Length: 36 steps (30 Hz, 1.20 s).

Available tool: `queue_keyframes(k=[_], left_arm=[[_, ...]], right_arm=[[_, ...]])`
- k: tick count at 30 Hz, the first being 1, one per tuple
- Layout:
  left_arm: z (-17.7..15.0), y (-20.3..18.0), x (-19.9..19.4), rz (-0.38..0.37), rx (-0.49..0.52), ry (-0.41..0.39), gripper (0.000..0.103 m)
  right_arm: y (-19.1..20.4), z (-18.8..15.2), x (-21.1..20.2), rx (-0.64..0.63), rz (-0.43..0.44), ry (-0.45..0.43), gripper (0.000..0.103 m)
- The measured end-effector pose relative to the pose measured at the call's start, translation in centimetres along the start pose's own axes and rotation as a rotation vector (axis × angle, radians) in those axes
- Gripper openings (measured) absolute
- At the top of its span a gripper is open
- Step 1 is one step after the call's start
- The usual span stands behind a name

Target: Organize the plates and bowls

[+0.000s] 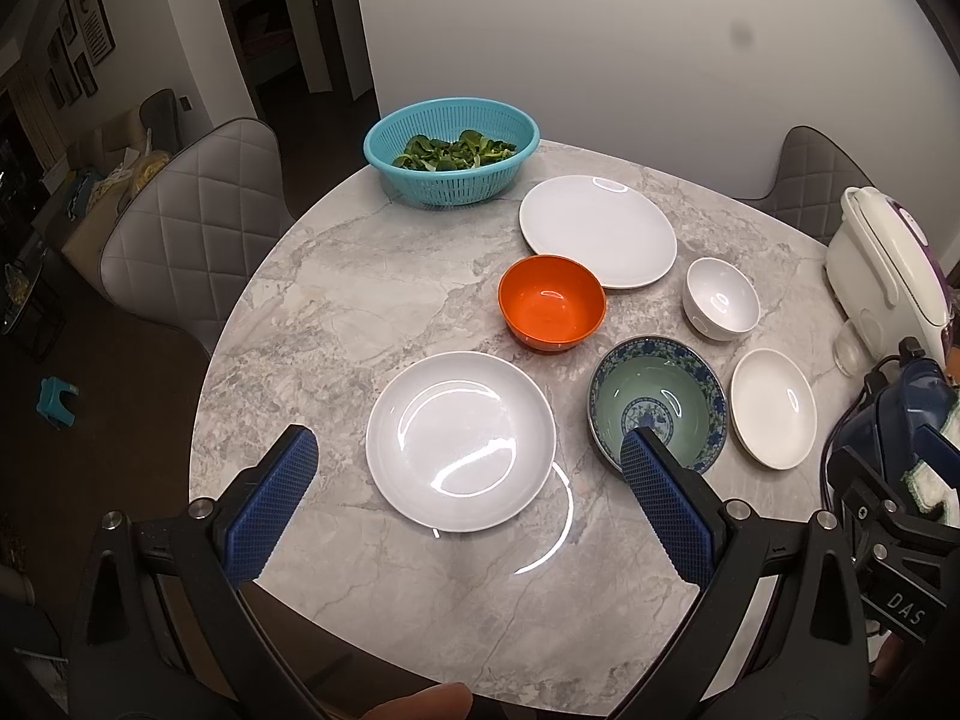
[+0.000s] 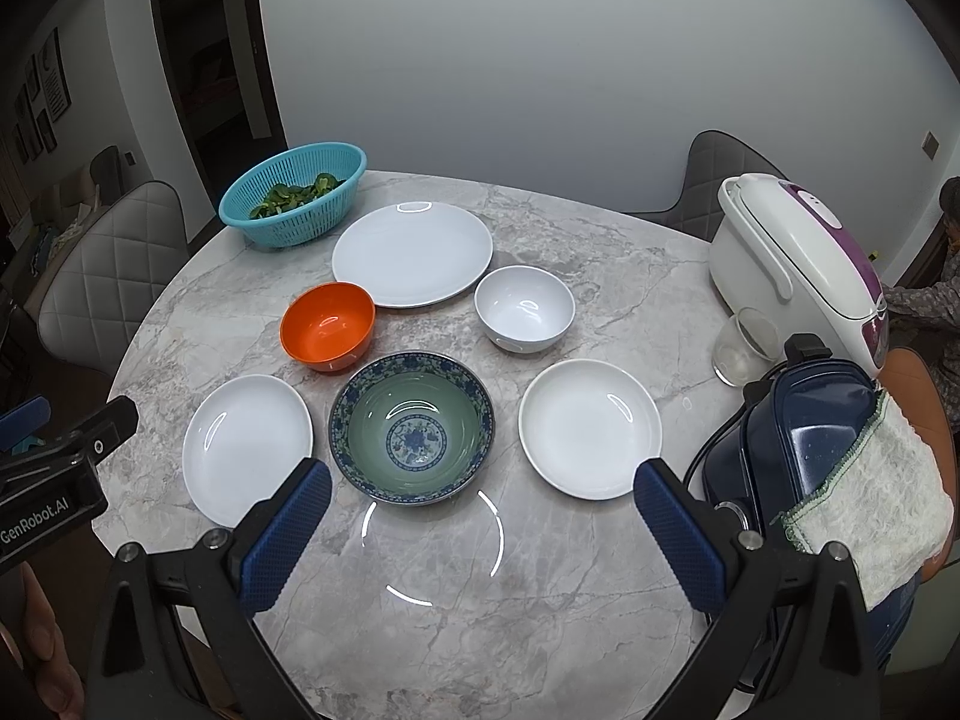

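Right, both grippers hang above the near edge of the round marble table [image 2: 540, 600], both spread wide and carrying nothing. Start with the left gripper [image 1: 468, 498]: its 2 blue pads [image 1: 273, 504] frame the deep white plate [image 1: 461, 441], which lies straight ahead and just below, centred in the gap. Swing over to the right gripper [image 2: 483, 531]: its pads [image 2: 288, 534] frame bare marble, and dead ahead sits the blue-patterned bowl [image 2: 411, 427], just beyond the fingertips.

So the split looks natural: left hand nearer the deep white plate, right hand nearer the patterned bowl and the small white plate [image 2: 590, 429] lying forward and to its right. All of these are round, so no long axis matters; my read is that a rim pinch from the near side is what any pick calls for.

Further out, the orange bowl [image 2: 327, 326] sits behind the patterned one, to the left, with the white bowl [image 2: 524, 308] behind and to the right. Farthest back is the large white plate [image 2: 413, 254], well apart from both grippers. Nothing is stacked yet; all 6 pieces lie separately on the marble, none nested in another.

Off to the sides: a teal colander of greens [image 2: 293, 195] at the far left, a rice cooker [image 2: 798, 258] and a glass [image 2: 744, 348] at the right.
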<state>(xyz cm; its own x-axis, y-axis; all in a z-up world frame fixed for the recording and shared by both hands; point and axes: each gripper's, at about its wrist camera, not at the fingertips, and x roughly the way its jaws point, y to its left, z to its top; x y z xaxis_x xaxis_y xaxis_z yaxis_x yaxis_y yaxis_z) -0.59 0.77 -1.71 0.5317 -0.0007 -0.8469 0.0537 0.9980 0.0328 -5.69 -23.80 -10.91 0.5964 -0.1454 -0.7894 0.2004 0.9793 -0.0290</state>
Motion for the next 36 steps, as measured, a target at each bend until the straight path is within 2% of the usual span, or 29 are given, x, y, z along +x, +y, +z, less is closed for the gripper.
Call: queue_keyframes(k=[3,8,11,13,17,20,25,27,28,30,32,36], left_arm=[[-0.3,-0.2,0.2,0.013,0.008,0.004,0.102],[-1.7,-0.5,1.3,-0.059,0.009,0.019,0.101],[-2.3,0.4,2.6,-0.14,-0.057,0.075,0.101],[-2.4,1.4,3.4,-0.152,-0.117,0.094,0.101],[-1.3,3.6,4.6,-0.166,-0.123,0.052,0.101],[0.7,5.9,7.0,-0.262,-0.134,0.065,0.101],[5.7,8.4,12.8,-0.433,-0.074,0.199,0.101],[7.9,9.2,15.2,-0.399,-0.053,0.244,0.101],[9.0,9.9,16.4,-0.38,-0.052,0.244,0.101],[11.2,10.9,18.7,-0.434,-0.06,0.242,0.099],[13.4,11.4,20.8,-0.48,-0.065,0.228,0.088],[17.2,10.8,23.9,-0.51,-0.033,0.125,0.085]], right_arm=[[-0.2,0.3,0.1,0.0,0.002,0.002,0.103],[-1.2,-0.1,0.3,0.005,0.012,-0.002,0.103],[-2.7,-0.2,0.9,0.027,0.044,-0.017,0.103],[-4.0,0.1,1.2,0.048,0.071,-0.031,0.103],[-7.0,2.2,3.0,0.103,0.143,-0.029,0.103],[-8.4,4.2,4.1,0.16,0.219,-0.045,0.103],[-9.3,8.3,6.2,0.221,0.314,-0.069,0.103],[-9.3,10.1,7.3,0.247,0.381,-0.078,0.103],[-9.3,11.2,7.9,0.254,0.409,-0.081,0.103],[-9.3,13.0,9.3,0.265,0.457,-0.076,0.103],[-9.3,14.6,10.9,0.282,0.482,-0.055,0.103],[-10.3,17.1,14.7,0.297,0.486,0.017,0.103]])
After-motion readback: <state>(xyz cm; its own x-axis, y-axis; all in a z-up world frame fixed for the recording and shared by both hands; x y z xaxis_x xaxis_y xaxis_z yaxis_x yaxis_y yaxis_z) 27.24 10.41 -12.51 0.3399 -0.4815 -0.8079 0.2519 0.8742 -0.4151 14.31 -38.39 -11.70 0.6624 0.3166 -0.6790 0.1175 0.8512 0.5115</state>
